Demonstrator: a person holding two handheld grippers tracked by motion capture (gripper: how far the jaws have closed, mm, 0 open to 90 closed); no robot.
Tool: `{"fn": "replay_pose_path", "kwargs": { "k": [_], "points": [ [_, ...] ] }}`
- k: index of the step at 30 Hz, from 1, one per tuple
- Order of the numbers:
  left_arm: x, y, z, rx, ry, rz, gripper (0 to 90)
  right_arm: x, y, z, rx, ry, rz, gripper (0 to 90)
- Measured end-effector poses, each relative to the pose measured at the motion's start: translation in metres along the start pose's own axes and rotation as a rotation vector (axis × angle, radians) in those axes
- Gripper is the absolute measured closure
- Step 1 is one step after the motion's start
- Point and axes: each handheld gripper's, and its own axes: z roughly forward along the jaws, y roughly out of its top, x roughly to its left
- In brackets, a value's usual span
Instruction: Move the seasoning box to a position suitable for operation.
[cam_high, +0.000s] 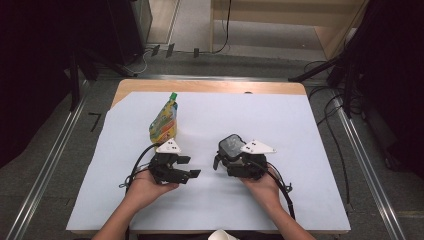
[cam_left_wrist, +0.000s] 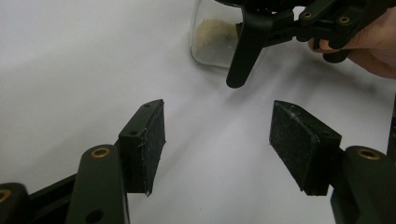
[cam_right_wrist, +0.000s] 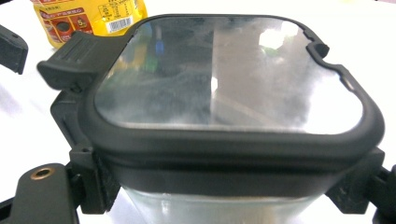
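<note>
Right gripper (cam_high: 226, 159): right of centre in the high view, held in the person's right hand (cam_high: 262, 186); its jaws are clamped on the sides of the jar (cam_high: 231, 146), just under the lid
Jar: clear glass container with a black-rimmed square lid (cam_right_wrist: 229, 74); it stands on the white sheet (cam_high: 280, 120) near the frame's middle in the high view; in the left gripper view it sits at top centre (cam_left_wrist: 212, 35), with a pale substance inside
Left gripper (cam_high: 191, 166): lower left of centre in the high view, in the left hand (cam_high: 147, 187); its jaws stand wide apart with nothing between them, the pads (cam_left_wrist: 154, 144) over bare sheet, near the jar but apart from it
Pouch (cam_high: 164, 122): yellow printed, green cap; stands upper left of centre in the high view, beyond the left gripper; its label shows at the upper left of the right gripper view (cam_right_wrist: 88, 18)
</note>
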Motion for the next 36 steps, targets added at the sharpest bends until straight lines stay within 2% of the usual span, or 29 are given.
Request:
{"fn": "replay_pose_path", "kwargs": {
  "k": [5,11,14,16,17,20,23,24,26,28,29,30,32,34,35,36],
  "points": [
    [-0.003,0.002,0.004,0.012,-0.009,0.014,37.0,0.004,-0.005,-0.001,0.004,-0.009,-0.025,15.2],
    [-0.003,0.004,0.006,0.008,-0.018,0.014,39.0,0.002,-0.003,-0.003,0.049,0.018,-0.007,13.5],
    [-0.001,0.006,0.006,0.004,-0.020,-0.002,40.5,0.002,0.000,-0.010,0.053,0.026,-0.001,13.6],
    [0.001,0.007,0.006,0.010,-0.027,-0.034,44.3,0.001,0.002,-0.016,0.062,0.038,0.009,13.7],
    [0.001,0.007,0.006,0.018,-0.020,-0.038,46.5,-0.001,0.003,-0.019,0.069,0.049,0.016,14.3],
    [0.000,0.010,0.007,0.042,-0.005,-0.018,54.3,-0.004,0.006,-0.034,0.098,0.080,0.016,17.7],
    [-0.004,0.016,0.005,0.032,-0.021,-0.015,58.9,-0.010,0.007,-0.050,0.109,0.108,0.026,24.6],
    [-0.006,0.018,0.004,0.029,-0.021,-0.007,63.4,-0.015,0.007,-0.060,0.115,0.140,0.050,29.1],
    [-0.012,0.024,0.004,0.028,-0.013,0.028,65.7,-0.018,0.006,-0.063,0.122,0.153,0.049,32.4],
    [-0.015,0.028,0.006,0.038,-0.009,0.045,74.5,-0.022,0.005,-0.068,0.123,0.160,0.032,44.4],
    [-0.017,0.030,0.007,0.039,-0.001,0.052,78.0,-0.023,0.005,-0.069,0.121,0.161,0.033,44.8],
    [-0.019,0.032,0.008,0.037,-0.001,0.056,85.9,-0.025,0.008,-0.070,0.124,0.148,0.038,52.9],
    [-0.020,0.037,0.012,0.037,-0.003,0.066,87.9,-0.026,0.008,-0.070,0.121,0.138,0.028,55.5],
    [-0.017,0.040,0.021,0.063,0.010,0.043,90.0,-0.028,0.008,-0.069,0.145,0.127,0.017,64.4],
    [-0.016,0.041,0.023,0.063,0.011,0.037,90.0,-0.030,0.007,-0.069,0.151,0.140,0.037,70.2],
    [-0.015,0.041,0.026,0.058,0.011,0.033,90.0,-0.030,0.007,-0.069,0.151,0.140,0.037,70.2]
  ]
}}
